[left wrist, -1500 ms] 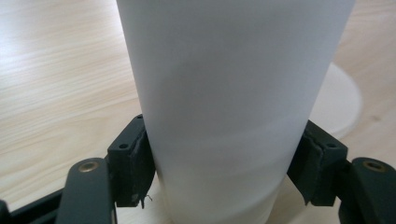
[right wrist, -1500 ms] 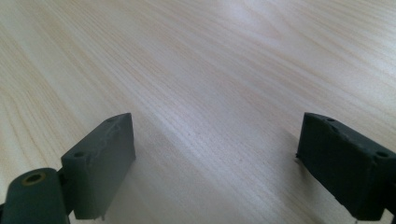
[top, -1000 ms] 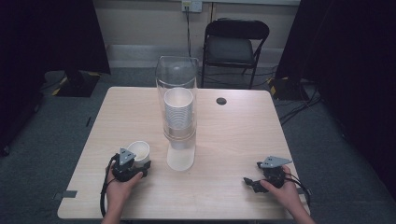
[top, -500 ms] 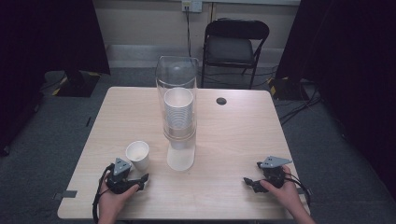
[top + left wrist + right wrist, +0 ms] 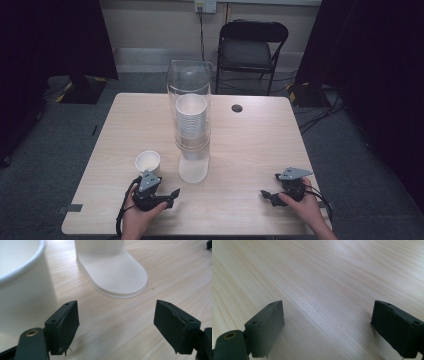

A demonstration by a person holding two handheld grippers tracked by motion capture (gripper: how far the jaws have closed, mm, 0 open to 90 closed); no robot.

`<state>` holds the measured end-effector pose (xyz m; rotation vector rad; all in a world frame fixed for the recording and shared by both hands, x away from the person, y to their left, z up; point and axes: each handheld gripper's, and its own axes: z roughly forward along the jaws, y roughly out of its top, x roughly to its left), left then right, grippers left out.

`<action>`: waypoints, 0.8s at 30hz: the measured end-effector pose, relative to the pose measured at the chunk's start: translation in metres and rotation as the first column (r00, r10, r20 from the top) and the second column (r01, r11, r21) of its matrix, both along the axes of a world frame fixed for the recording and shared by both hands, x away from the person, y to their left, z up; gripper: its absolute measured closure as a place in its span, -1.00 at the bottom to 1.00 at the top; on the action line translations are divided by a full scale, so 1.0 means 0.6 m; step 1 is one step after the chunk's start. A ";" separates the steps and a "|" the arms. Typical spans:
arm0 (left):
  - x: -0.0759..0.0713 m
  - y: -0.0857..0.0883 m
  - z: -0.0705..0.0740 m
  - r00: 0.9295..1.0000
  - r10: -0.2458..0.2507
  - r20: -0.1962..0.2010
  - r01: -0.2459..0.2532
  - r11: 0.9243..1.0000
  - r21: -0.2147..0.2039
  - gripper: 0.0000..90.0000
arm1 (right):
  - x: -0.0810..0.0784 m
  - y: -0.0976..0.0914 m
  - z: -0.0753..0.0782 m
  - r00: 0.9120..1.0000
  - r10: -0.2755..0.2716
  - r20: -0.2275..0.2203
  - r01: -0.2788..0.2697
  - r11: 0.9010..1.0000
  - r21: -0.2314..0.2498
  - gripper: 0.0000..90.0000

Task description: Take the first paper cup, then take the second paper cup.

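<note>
left hand-held gripper (image 5: 168, 194): lower left of frame, jaws wide, holding nothing.
right hand-held gripper (image 5: 267, 194): lower right, jaws wide, nothing between them, resting on the surface (image 5: 250, 150).
loose cup (image 5: 147, 162): upright, just above the left hand-held gripper.
cup dispenser (image 5: 191, 120): frame centre, stack inside.
step, my guess: next pull; steady the base, approach level.

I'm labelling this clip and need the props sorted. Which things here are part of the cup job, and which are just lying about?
In the job:
cup dispenser
stacked cups
single cup
left gripper, open
right gripper, open

Lying about:
black disc
chair
</note>
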<state>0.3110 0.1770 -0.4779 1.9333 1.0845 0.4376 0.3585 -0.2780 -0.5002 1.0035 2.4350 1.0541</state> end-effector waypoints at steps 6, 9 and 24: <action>0.008 -0.016 0.001 1.000 -0.012 0.005 0.012 1.000 -0.007 -0.56 | 0.000 0.000 0.000 1.000 0.000 0.001 0.000 1.000 0.000 -0.76; 0.013 -0.026 0.004 1.000 -0.021 0.010 0.021 1.000 -0.019 -0.56 | 0.000 0.000 0.000 1.000 -0.001 0.000 0.001 1.000 0.000 -0.76; 0.049 -0.069 0.057 0.996 -0.008 0.089 0.013 0.998 -0.056 -0.58 | 0.000 0.000 0.000 1.000 -0.001 0.000 0.001 1.000 0.000 -0.76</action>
